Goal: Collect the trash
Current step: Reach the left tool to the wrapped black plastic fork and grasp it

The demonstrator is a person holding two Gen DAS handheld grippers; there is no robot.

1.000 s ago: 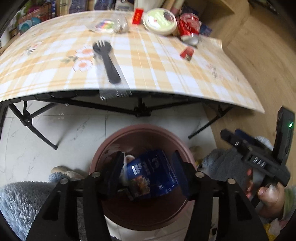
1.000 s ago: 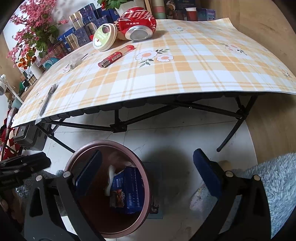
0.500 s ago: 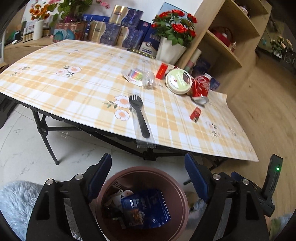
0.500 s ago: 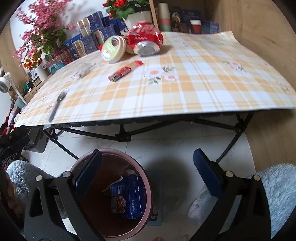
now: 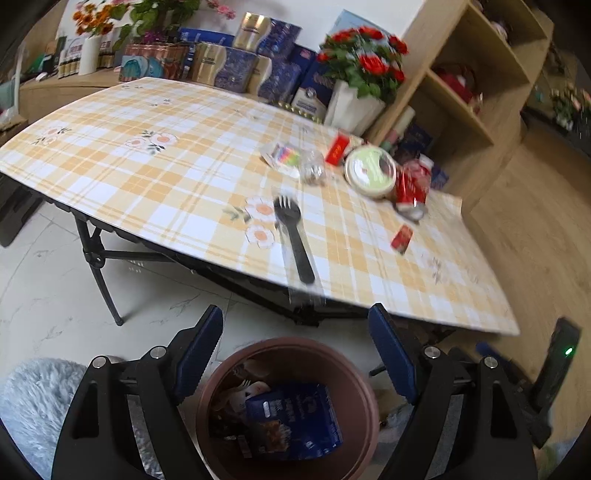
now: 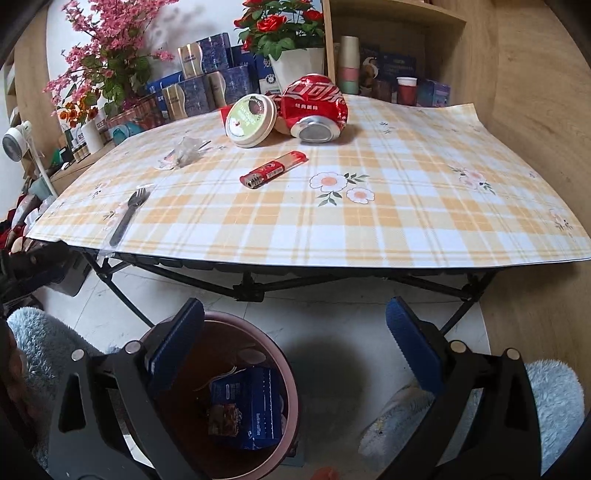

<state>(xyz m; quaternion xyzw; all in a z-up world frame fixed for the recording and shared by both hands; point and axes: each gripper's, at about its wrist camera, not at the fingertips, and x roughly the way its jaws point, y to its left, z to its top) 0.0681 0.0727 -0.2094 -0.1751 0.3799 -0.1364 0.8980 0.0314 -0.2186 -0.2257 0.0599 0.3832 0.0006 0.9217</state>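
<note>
Where fingers [image 5: 199, 354] gape: blue packet [image 5: 295, 421] below.

Surface [image 6: 369, 229] covered in orange, yellow and white plaid with scattered white flowers, orange-centred, green-leaved. Fork [image 5: 293, 236] black, in clear wrap. Can [image 6: 317, 105] red with white lettering, silver end. Round tub [image 6: 251, 120] cream-sided, pale green lid. Lighter [image 6: 273, 170] red with translucent orange end. Bin [image 5: 354, 398] reddish-brown; packet [image 5: 295, 421] inside dark blue with white print. Left gripper [image 5: 295, 354] and right gripper [image 6: 295, 347] black-framed, blue pads on the jaws. Floor [image 5: 44, 295] white marble-veined tile. Rug [image 6: 554, 402] pale blue, fluffy. Shelf [image 5: 461, 103] light wood. Roses [image 6: 280, 22] red, green leaves, white pot.
</note>
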